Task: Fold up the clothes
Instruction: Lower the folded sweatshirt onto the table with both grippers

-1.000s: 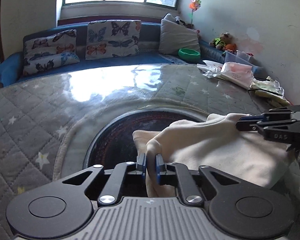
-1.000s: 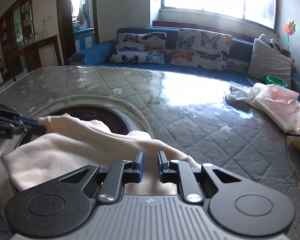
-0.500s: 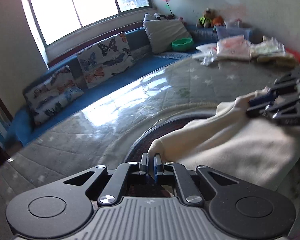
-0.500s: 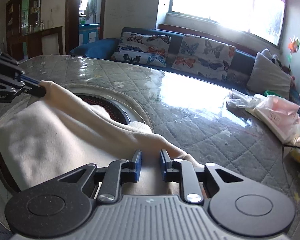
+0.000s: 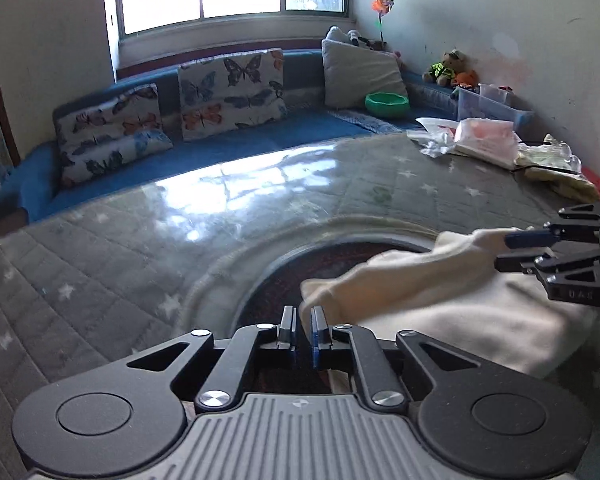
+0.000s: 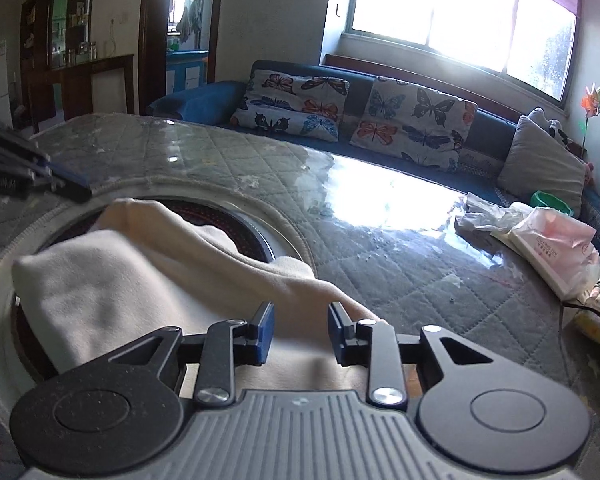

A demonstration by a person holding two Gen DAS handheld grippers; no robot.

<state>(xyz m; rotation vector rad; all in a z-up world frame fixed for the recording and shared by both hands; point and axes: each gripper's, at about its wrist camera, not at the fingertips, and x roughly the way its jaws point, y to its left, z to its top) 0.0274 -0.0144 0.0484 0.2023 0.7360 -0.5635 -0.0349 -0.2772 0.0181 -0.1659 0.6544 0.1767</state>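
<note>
A cream garment (image 5: 440, 292) (image 6: 120, 288) lies folded over the dark round centre (image 5: 300, 264) of the quilt-covered table (image 5: 100, 280). My left gripper (image 5: 302, 314) (image 6: 85, 187) has its jaws opening by a narrow gap with nothing between them; the garment's corner lies just right of its fingers. In the right wrist view it hovers up left, apart from the cloth. My right gripper (image 6: 300, 314) (image 5: 502, 252) is opening too. The garment's edge lies between its spread pads, which do not press on it.
Plastic bags and packets (image 5: 484, 140) (image 6: 552, 248) sit at the table's right side, with a black cable (image 6: 580, 300) near them. A blue sofa with butterfly cushions (image 5: 228, 88) and a green bowl (image 5: 386, 104) runs behind the table under the window.
The left gripper has let go of the garment's corner and drawn away from it. The right jaws have spread wider. The cloth has sunk onto the table.
</note>
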